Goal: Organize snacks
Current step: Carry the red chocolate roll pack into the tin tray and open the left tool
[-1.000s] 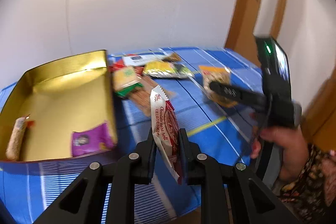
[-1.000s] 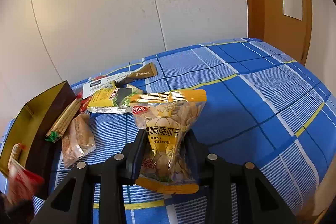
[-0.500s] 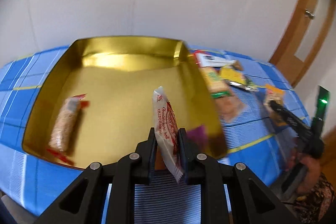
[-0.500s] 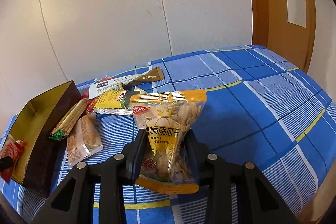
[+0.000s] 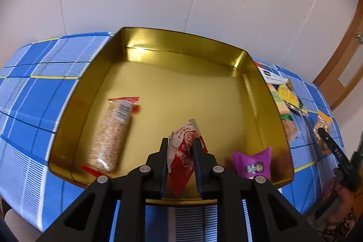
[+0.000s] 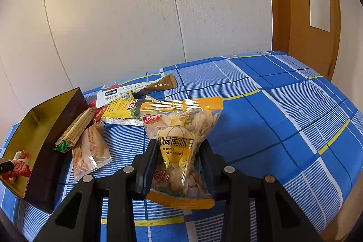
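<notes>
White wall panels stand behind a table with a blue checked cloth (image 6: pixel 272 119). On its left side sits a gold tin box (image 5: pixel 172 47), with a long grain bar (image 5: pixel 111 135) and a purple packet (image 5: pixel 251 162) inside. Over the box, the left gripper (image 5: pixel 180 165) has its jaws opening, a red and white snack packet (image 5: pixel 183 151) between them. More snacks (image 6: pixel 90 142) lie beside the box. Further right, the right gripper (image 6: pixel 180 165) clamps a yellow bag of seeds (image 6: pixel 179 142) above the cloth
</notes>
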Demonstrator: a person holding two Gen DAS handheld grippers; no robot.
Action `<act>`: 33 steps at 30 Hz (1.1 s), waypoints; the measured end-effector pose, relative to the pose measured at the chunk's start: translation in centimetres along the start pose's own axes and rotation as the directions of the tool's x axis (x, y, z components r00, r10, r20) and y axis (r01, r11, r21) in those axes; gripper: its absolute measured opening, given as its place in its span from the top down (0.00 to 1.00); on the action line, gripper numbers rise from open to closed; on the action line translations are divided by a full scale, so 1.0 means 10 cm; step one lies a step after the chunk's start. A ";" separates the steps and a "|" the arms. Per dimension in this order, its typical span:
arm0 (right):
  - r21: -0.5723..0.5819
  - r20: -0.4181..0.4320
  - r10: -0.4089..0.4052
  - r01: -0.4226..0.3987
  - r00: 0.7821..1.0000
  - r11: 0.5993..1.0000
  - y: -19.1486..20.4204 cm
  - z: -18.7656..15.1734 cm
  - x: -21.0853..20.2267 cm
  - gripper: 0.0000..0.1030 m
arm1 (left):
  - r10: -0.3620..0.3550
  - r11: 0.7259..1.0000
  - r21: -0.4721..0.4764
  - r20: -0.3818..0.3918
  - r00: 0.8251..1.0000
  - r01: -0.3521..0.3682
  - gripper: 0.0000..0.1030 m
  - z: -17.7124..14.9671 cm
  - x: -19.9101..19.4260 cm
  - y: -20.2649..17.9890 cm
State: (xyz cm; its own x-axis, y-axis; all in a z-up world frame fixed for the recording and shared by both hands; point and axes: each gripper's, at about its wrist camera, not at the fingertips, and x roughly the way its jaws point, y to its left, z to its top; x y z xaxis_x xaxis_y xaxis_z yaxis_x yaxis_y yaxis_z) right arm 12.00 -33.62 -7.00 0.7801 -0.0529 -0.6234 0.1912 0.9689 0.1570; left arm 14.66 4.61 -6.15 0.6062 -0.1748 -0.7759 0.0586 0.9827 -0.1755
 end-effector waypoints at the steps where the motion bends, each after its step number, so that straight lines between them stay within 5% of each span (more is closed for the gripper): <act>1: 0.000 0.001 0.000 0.000 1.000 1.000 0.00 0.00 0.00 0.63 | 0.030 1.000 0.003 0.001 1.000 -0.030 0.77 0.00 0.01 0.00; 5: 0.005 0.006 -0.003 0.003 1.000 1.000 0.00 0.00 0.00 0.63 | 0.102 0.995 0.004 -0.007 0.995 -0.102 0.62 -0.05 0.01 0.03; 15: 0.012 0.009 -0.008 0.008 1.000 1.000 0.00 0.00 0.00 0.63 | 0.182 0.975 0.134 -0.042 0.982 -0.175 0.62 -0.10 0.16 -0.16; 19: 0.013 0.010 -0.009 0.009 1.000 1.000 0.01 0.00 0.00 0.63 | 0.235 0.970 0.077 -0.058 0.970 -0.231 0.61 0.01 0.24 -0.07; 23: 0.021 0.016 -0.012 0.012 1.000 1.000 0.00 0.00 -0.01 0.63 | 0.220 0.975 -0.019 -0.039 0.975 -0.221 0.53 0.03 0.15 0.06; 27: 0.027 0.028 -0.004 0.003 1.000 1.000 0.00 0.00 -0.05 0.63 | 0.258 0.966 0.006 0.033 0.966 -0.258 0.52 -0.08 -0.01 0.00; 33: 0.035 0.030 0.045 -0.046 0.999 0.998 0.08 -0.07 -0.16 0.63 | 0.216 0.974 0.056 0.061 0.974 -0.220 0.41 -0.27 -0.16 -0.24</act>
State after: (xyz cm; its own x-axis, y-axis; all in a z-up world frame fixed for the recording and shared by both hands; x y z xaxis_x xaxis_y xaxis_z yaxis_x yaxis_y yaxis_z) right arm 10.48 -32.60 -6.43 0.8056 -0.0164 -0.5922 0.1758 0.9612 0.2126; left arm 11.42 2.32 -6.16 0.6519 0.0460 -0.7569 -0.0316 0.9989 0.0334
